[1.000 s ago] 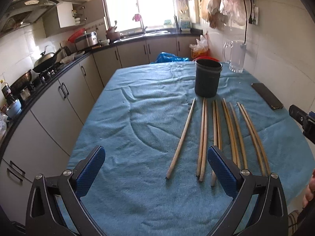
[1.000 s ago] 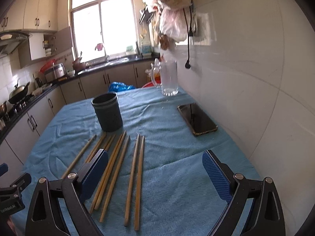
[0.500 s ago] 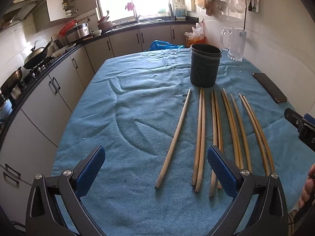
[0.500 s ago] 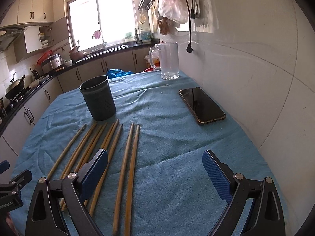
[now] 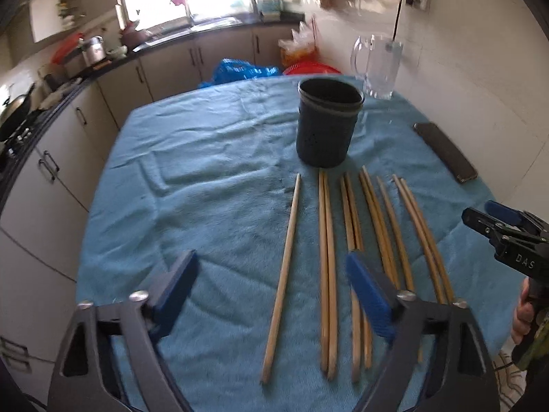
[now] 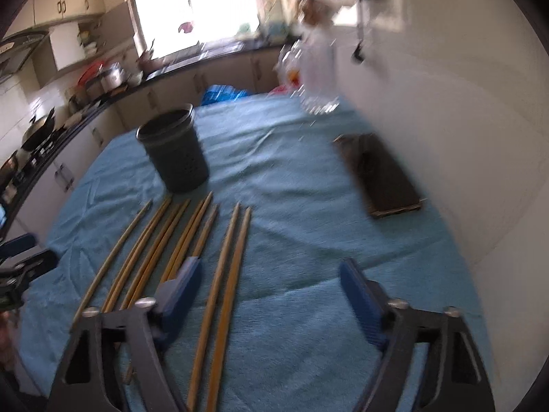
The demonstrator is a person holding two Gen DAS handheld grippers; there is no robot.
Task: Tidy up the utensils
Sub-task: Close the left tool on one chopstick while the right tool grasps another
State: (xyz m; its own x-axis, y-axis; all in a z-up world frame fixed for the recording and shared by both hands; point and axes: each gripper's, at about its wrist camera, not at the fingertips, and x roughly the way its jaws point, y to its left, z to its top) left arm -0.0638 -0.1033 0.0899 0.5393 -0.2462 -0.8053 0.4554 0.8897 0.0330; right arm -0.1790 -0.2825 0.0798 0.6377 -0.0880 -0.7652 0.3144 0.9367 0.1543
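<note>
Several long wooden chopsticks (image 5: pixel 327 267) lie side by side on a blue towel (image 5: pixel 206 178), in front of a dark utensil holder (image 5: pixel 326 123). My left gripper (image 5: pixel 271 288) hovers over the near ends of the leftmost sticks; its jaws are closing, pads clear of the wood. In the right wrist view the same chopsticks (image 6: pixel 226 292) fan out below the holder (image 6: pixel 175 151). My right gripper (image 6: pixel 271 292) hangs above the rightmost pair, jaws closing, nothing pressed between them. The right gripper also shows at the left view's right edge (image 5: pixel 507 237).
A glass mug (image 5: pixel 377 65) stands at the far right by the wall. A dark phone (image 5: pixel 446 156) lies flat on the towel near the wall. Kitchen counters with pots run along the left. A hand (image 5: pixel 521 312) holds the right gripper's handle.
Both grippers have moved forward and tilted down over the chopsticks, and their jaws have narrowed. The chopsticks and the holder have not moved.
</note>
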